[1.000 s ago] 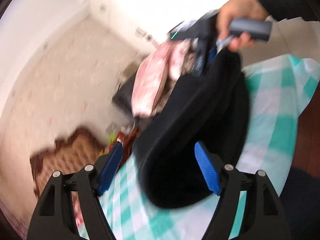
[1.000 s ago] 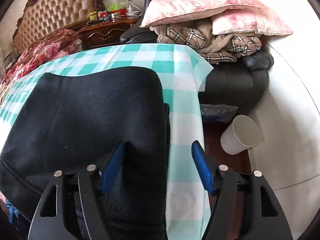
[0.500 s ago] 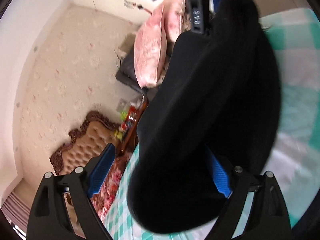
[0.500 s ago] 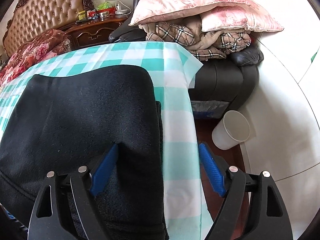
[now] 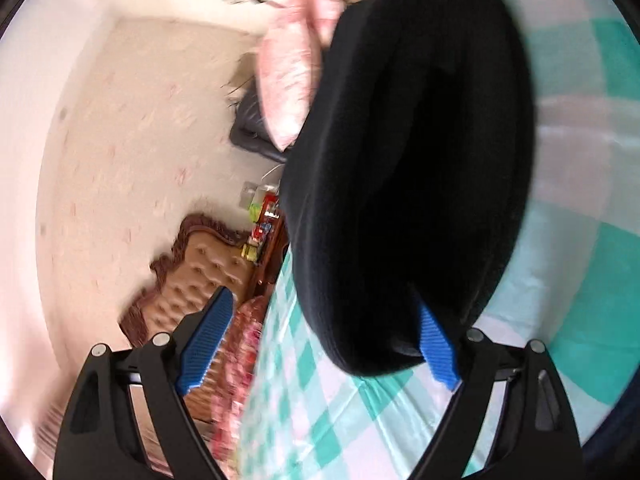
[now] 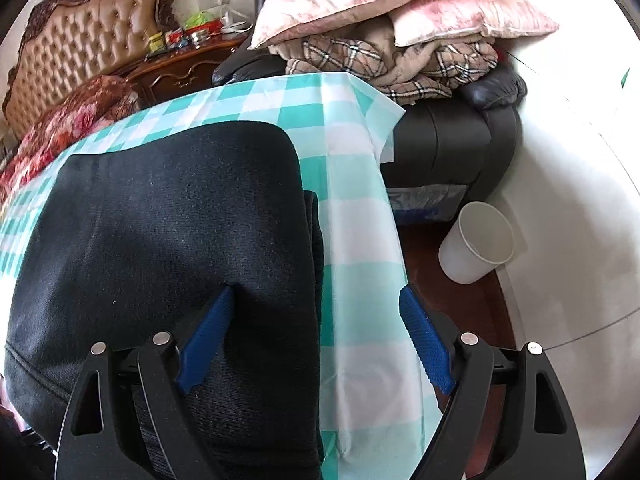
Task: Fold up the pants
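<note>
Black pants folded on the check cloth, both grippers spread

Blue pads of the right gripper [image 6: 314, 336] stand wide apart low in the frame, having just been opening: the left pad lies on the pants [image 6: 168, 240], the right over the cloth [image 6: 360, 240]; nothing is pinched. Only this view shows the white cup [image 6: 476, 248] at right and the pillows [image 6: 384, 0] at top.

The left gripper [image 5: 320, 344], blurred, has just been closing a little yet gapes; the pants' [image 5: 400, 160] rounded end sits between its pads, unpinched. This view alone shows the ceiling at upper left.
</note>
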{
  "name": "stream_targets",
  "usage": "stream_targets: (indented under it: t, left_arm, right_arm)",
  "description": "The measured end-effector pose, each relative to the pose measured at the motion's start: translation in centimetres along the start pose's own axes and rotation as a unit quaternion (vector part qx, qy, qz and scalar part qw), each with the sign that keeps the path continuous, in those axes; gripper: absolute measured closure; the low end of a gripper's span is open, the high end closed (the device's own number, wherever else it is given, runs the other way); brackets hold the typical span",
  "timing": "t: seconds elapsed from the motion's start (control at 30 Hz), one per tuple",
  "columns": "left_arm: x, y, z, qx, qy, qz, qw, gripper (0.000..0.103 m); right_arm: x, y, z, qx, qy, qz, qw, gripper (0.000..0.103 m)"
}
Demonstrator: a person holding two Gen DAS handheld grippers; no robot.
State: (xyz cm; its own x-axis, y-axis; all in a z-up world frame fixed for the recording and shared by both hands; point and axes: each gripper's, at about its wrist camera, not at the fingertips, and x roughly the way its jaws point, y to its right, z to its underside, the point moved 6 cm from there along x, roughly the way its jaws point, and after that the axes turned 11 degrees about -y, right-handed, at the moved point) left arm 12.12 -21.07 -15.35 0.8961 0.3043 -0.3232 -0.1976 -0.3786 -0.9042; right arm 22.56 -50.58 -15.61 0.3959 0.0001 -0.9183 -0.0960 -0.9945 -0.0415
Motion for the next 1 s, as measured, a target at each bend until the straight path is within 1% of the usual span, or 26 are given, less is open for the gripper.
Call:
stream_targets:
  t: [0.03, 0.07, 0.1, 0.17, 0.23, 0.27, 0.3, 0.33, 0.37, 0.4, 0.47, 0.53, 0.57, 0.6, 0.63, 0.67, 0.7, 0.73, 0.77, 0.8, 0.83, 0.87, 0.9, 0.93, 0.97, 1.0]
  left_arm:
    - [0.1, 0.1, 0.3, -0.002, 0.007, 0.004, 1.0000, 0.029]
    - [0.0, 0.4, 0.4, 0.005, 0.015, 0.004, 0.9999, 0.041]
    - [-0.3, 1.0, 0.6, 0.012, 0.023, 0.015, 0.9996, 0.058]
    - [-0.8, 1.9, 1.1, 0.003, 0.040, 0.016, 0.9991, 0.064]
    - [-0.9, 1.5, 1.2, -0.005, 0.048, 0.026, 0.9985, 0.062]
    - [-1.0, 1.3, 1.2, -0.006, 0.054, 0.028, 0.9981, 0.055]
    - [-1.2, 1.0, 1.2, -0.007, 0.062, 0.028, 0.9977, 0.045]
    - [-2.0, 0.6, 1.2, -0.011, 0.073, 0.036, 0.9966, 0.037]
    - [-2.9, 0.1, 1.2, -0.024, 0.085, 0.057, 0.9944, 0.030]
    - [-4.6, -1.1, 1.4, -0.052, 0.108, 0.097, 0.9881, 0.030]
    - [-6.1, -3.9, 1.2, -0.103, 0.129, 0.129, 0.9777, 0.032]
    - [-5.9, -7.0, 0.6, -0.160, 0.136, 0.146, 0.9668, 0.046]
    - [-5.1, -8.5, 0.2, -0.200, 0.129, 0.169, 0.9566, 0.058]
    - [-3.4, -9.8, -0.3, -0.245, 0.109, 0.207, 0.9410, 0.072]
    - [-1.8, -10.2, -0.8, -0.275, 0.084, 0.242, 0.9265, 0.079]
    - [0.1, -9.9, -0.9, -0.285, 0.056, 0.265, 0.9194, 0.089]
    - [1.6, -8.6, -1.2, -0.271, 0.023, 0.291, 0.9171, 0.090]
    - [2.7, -6.4, -1.4, -0.235, -0.005, 0.328, 0.9149, 0.090]
    - [2.8, -5.3, -1.4, -0.212, -0.004, 0.317, 0.9245, 0.090]
    - [2.1, -5.1, -1.5, -0.198, 0.008, 0.292, 0.9358, 0.090]
    - [1.8, -5.3, -1.5, -0.192, 0.003, 0.290, 0.9376, 0.090]
    - [1.9, -5.9, -1.6, -0.201, -0.003, 0.302, 0.9318, 0.091]
    - [1.6, -6.3, -1.8, -0.214, -0.005, 0.321, 0.9224, 0.091]
    - [1.9, -8.0, -2.8, -0.231, 0.004, 0.344, 0.9100, 0.090]
    - [2.1, -9.0, -3.6, -0.240, 0.016, 0.349, 0.9056, 0.087]
    - [2.5, -10.9, -5.9, -0.246, 0.036, 0.351, 0.9029, 0.087]
  right_arm:
    - [0.0, -0.1, 0.1, 0.003, 0.005, 0.001, 1.000, 0.025]
    - [-0.1, -0.1, 0.2, 0.004, 0.008, 0.004, 1.000, 0.025]
    - [-0.1, -0.1, 0.3, 0.005, 0.012, 0.007, 1.000, 0.025]
    - [-0.2, -0.2, 0.4, 0.012, 0.019, 0.016, 1.000, 0.024]
    - [-0.3, -0.2, 0.5, 0.016, 0.024, 0.019, 0.999, 0.023]
    - [-0.4, -0.2, 0.6, 0.017, 0.026, 0.022, 0.999, 0.023]
    - [-0.5, -0.2, 0.5, 0.017, 0.026, 0.022, 0.999, 0.022]
    - [-0.6, -0.2, 0.5, 0.016, 0.028, 0.021, 0.999, 0.022]
    - [-0.9, -0.2, 0.4, 0.014, 0.030, 0.021, 0.999, 0.022]
    - [-1.4, -0.2, 0.4, 0.010, 0.033, 0.021, 0.999, 0.022]
    - [-3.6, 0.0, 0.5, 0.015, 0.054, 0.026, 0.998, 0.022]
    - [-6.9, -0.5, 0.8, 0.018, 0.097, 0.007, 0.995, 0.023]
    - [-8.9, -1.3, 1.1, 0.013, 0.124, -0.014, 0.992, 0.022]
    - [-10.5, -2.3, 1.4, 0.005, 0.144, -0.025, 0.989, 0.022]
    - [-11.8, -3.4, 1.8, -0.008, 0.160, -0.026, 0.987, 0.020]
    - [-12.9, -4.8, 2.2, -0.023, 0.175, -0.014, 0.984, 0.020]
    - [-13.2, -5.4, 2.4, -0.028, 0.181, -0.006, 0.983, 0.020]
    - [-13.5, -6.4, 2.8, -0.031, 0.187, 0.003, 0.982, 0.019]
    - [-13.3, -7.0, 3.1, -0.031, 0.188, 0.001, 0.982, 0.019]
    - [-12.8, -7.5, 3.4, -0.030, 0.186, 0.000, 0.982, 0.019]
    - [-11.9, -7.8, 3.7, -0.027, 0.181, 0.007, 0.983, 0.019]
    - [-10.4, -7.8, 3.9, -0.023, 0.169, 0.019, 0.985, 0.019]
    - [-8.9, -7.7, 4.1, -0.016, 0.149, 0.031, 0.988, 0.019]
    - [-6.9, -7.3, 4.5, -0.006, 0.117, 0.042, 0.992, 0.023]
    - [-4.8, -6.7, 4.8, 0.009, 0.088, 0.055, 0.995, 0.023]
    - [-3.7, -6.3, 5.1, 0.016, 0.090, 0.070, 0.993, 0.022]
